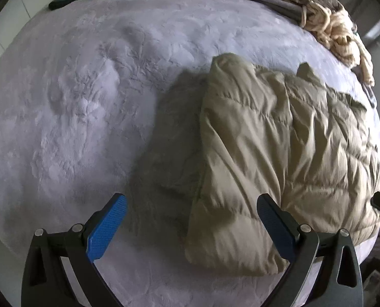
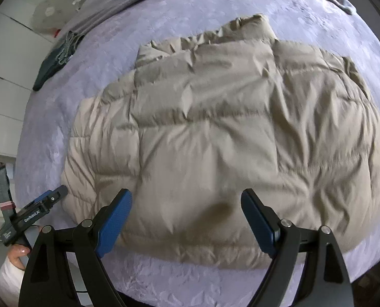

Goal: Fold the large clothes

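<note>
A beige quilted jacket [image 2: 215,133] fills the centre of the right wrist view, lying on a lavender plush bedcover [image 1: 75,102] with its sides apparently already folded inward — so the fold looks part-way done. In the left wrist view it sits at right of frame. The right gripper [image 2: 186,217] hovers above the near hem at bottom centre, jaws spread, holding nothing; the left gripper [image 1: 191,227] hangs over the jacket's near left corner, jaws likewise spread and empty. The next move probably calls for both to pinch the near hem — the puffy, slippery fabric needs a deep bite — and carry it toward the collar.
</note>
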A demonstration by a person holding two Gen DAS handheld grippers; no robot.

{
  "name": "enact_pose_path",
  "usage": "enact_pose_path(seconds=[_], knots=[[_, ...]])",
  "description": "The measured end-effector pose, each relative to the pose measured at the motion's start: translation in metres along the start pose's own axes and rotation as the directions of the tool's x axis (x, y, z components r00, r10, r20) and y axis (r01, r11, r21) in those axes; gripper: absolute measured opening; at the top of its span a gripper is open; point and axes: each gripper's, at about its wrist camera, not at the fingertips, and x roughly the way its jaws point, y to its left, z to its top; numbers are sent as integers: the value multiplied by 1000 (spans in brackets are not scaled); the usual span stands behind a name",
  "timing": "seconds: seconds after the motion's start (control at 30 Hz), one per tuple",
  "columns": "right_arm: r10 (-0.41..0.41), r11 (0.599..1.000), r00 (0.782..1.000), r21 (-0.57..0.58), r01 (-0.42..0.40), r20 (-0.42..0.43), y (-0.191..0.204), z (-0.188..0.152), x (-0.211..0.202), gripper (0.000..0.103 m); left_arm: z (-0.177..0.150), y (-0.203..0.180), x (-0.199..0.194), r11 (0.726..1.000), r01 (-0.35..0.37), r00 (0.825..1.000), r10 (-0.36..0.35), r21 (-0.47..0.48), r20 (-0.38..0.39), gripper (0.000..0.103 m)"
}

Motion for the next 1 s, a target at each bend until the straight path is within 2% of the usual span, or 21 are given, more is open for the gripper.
enact_pose_path(seconds=[0.13,0.2,0.3,0.33,0.37,0.4,0.43,0.47,0.5,0.57,0.63,0.67,0.77,0.87,0.9,0.97,1.0], knots=[[10,1000,1000,7,-10,-21,-3,11,10,89,15,5,7,994,112,994,-112,-20,-6,102],[27,1000,1000,5,-27,-11,-1,15,12,89,26,3,14,984,177,984,-177,13,-18,102],[28,1000,1000,-8,-28,-5,3,17,18,89,41,6,26,976,207,978,-206,60,-29,102],[26,1000,1000,-9,-26,-9,4,18,22,88,47,9,33,968,244,969,-241,66,-52,102],[25,1000,1000,-9,-25,-11,3,18,24,86,51,12,41,958,280,958,-275,59,-80,102],[16,1000,1000,-8,-16,-12,2,17,26,77,52,14,48,948,314,945,-308,49,-105,102],[3,1000,1000,-6,-3,-16,1,17,28,65,54,16,58,925,378,918,-369,34,-145,102],[-6,1000,1000,-3,6,-19,-1,18,30,61,55,17,67,905,426,892,-417,18,-174,102],[-4,1000,1000,5,5,-21,-3,18,32,57,55,17,72,890,455,874,-445,10,-194,102],[7,1000,1000,19,-7,-26,-6,19,35,56,55,10,89,848,530,821,-509,13,-258,102],[19,1000,999,26,-18,-28,-9,19,37,56,57,-3,103,809,586,776,-548,35,-313,102],[23,999,999,27,-22,-28,-11,18,37,56,59,-11,110,798,600,762,-552,51,-339,102],[23,999,999,25,-22,-29,-14,18,38,56,65,-26,122,781,618,744,-544,90,-388,102],[21,1000,999,23,-21,-32,-17,19,39,56,71,-31,129,753,654,710,-576,73,-405,102],[23,999,999,23,-22,-31,-17,19,39,56,72,-31,129,749,660,704,-586,64,-401,99],[27,999,999,26,-26,-31,-16,20,41,56,72,-32,125,731,679,689,-603,67,-401,62],[31,999,999,28,-31,-31,-16,20,41,56,70,-33,122,706,707,657,-632,45,-411,42]])
